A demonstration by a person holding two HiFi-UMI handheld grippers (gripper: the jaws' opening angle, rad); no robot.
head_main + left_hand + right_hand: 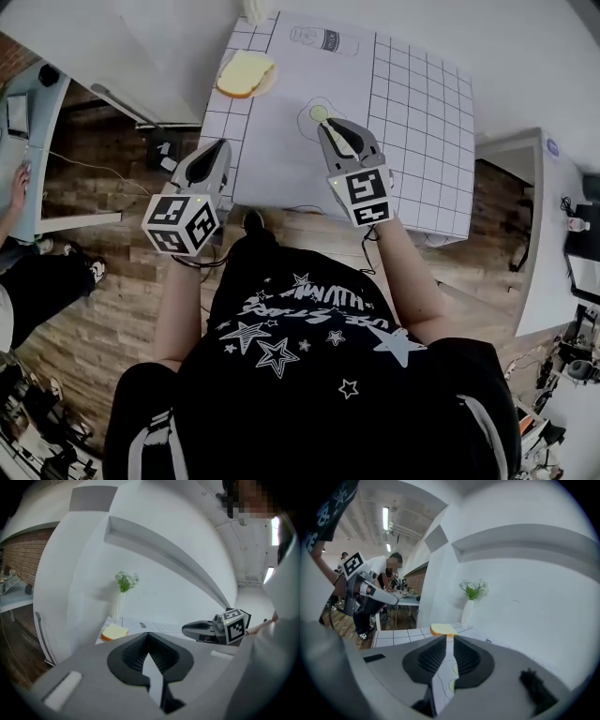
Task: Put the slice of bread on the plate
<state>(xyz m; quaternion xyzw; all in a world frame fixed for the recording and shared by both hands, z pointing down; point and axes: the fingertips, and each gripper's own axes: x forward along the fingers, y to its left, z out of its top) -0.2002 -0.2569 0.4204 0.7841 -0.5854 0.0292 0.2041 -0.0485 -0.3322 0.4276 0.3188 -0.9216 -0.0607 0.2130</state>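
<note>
The slice of bread, pale yellow with a browner crust, lies flat on a small tan plate that it mostly covers, near the counter's far left corner.

Table straight ahead of me. Slice of bread lies at its far left corner; can't tell if anything's under it. Vase stands just behind the bread, against the wall. Bottle outline printed on the sheet, right of the bread. Egg outline nearer me, mid-table. My right gripper is over the near side, tips at the egg outline. My left gripper is at the table's near left edge, well short of the bread.
</note>
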